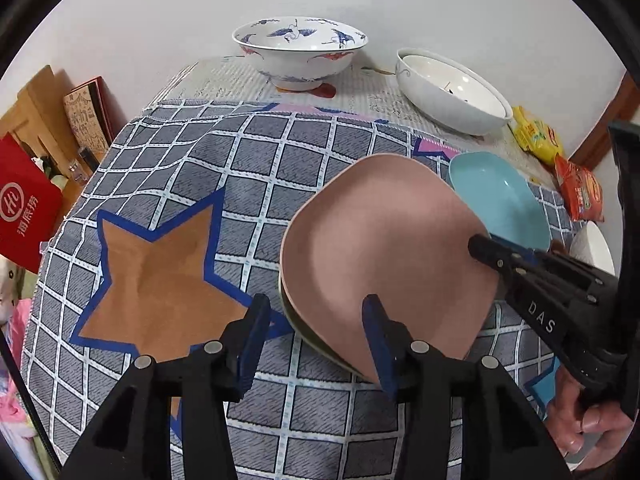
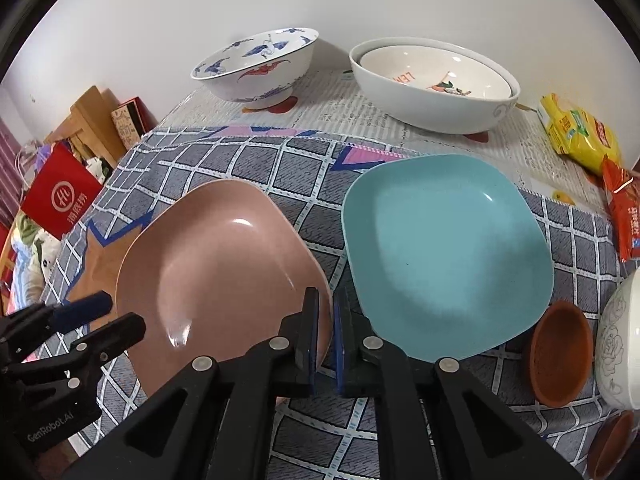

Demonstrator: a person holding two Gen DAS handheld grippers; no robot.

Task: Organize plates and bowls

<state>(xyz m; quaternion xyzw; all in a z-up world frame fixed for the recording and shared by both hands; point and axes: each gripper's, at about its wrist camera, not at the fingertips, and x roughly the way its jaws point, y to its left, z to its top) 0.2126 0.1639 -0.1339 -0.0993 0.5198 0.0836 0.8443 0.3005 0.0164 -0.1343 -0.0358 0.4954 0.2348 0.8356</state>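
Right tongs: nearly closed on the near rim of the pink plate, one finger on each face of the edge; they hold the plate tilted up.
Left tongs: wide apart and holding nothing, hovering just in front of the pink plate's near edge.
Pink plate: lifted at a slant over a second plate, the olive plate, whose rim peeks out beneath it; whether the two touch I cannot tell.
Blue plate: flat on the checked cloth just to the right of the pink one, on its own.
Bowls: a crane-painted bowl and a white bowl with a smaller one nested inside stand at the far side of the desk, apart from each other.
Small dishes: a brown dish and a flowered white bowl sit at the right edge.
Progress: early to middle, by my reading. One nesting and one plate pairing look under way; the blue plate, the crane bowl and the small dishes look unsorted.
Hard to see: most of the olive plate is covered, and the flowered bowl is cut off by the frame.
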